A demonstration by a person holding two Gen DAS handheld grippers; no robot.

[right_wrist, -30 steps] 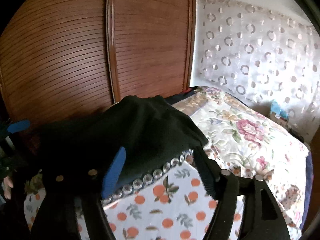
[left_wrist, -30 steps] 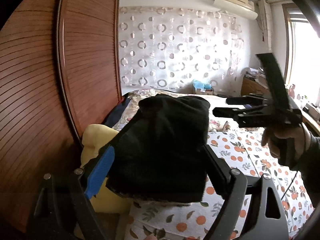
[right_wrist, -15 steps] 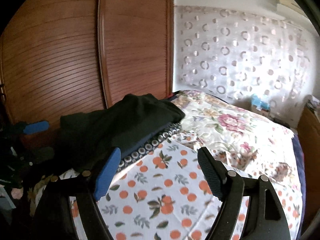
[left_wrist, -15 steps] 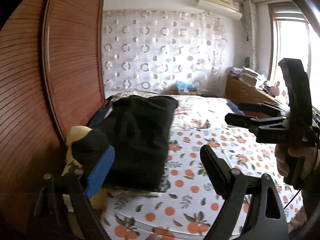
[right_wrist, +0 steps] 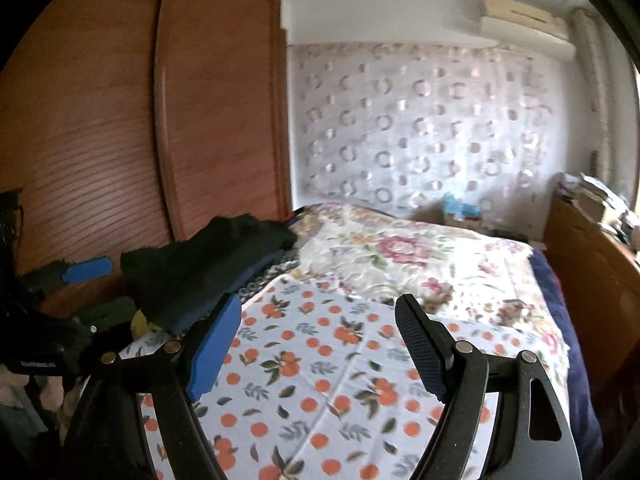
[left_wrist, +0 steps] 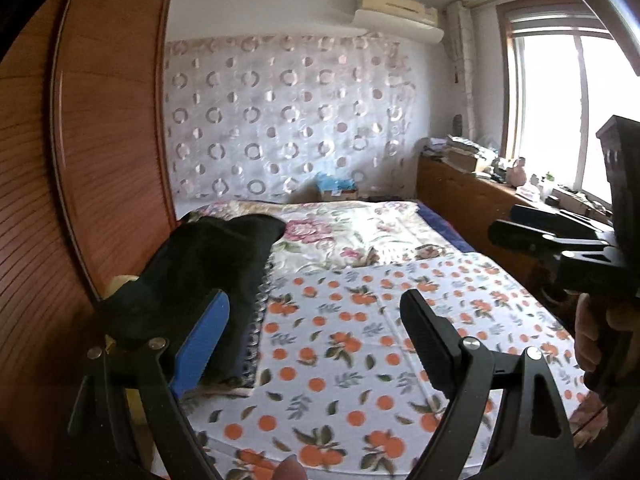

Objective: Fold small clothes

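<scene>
The folded black cloth garment [left_wrist: 212, 264] lies at the left edge of the bed, next to the brown wooden wardrobe [left_wrist: 100, 152]. Its long side runs along that edge, away from you. It sits on the white bedsheet with orange fruit prints [left_wrist: 360, 344].

Your left gripper [left_wrist: 316, 344] is just beside it, so that one is nearer. Your right gripper [right_wrist: 320, 344] is well apart, over the bare sheet. Both stand wide open and hold nothing. I think this piece is done.

- A home bedroom: a bed [left_wrist: 360, 320] with flowered sheets.
- A wooden wardrobe [left_wrist: 100, 140] stands beside it.
- An air conditioner [left_wrist: 396, 12] hangs above the curtain [left_wrist: 280, 120].
</scene>
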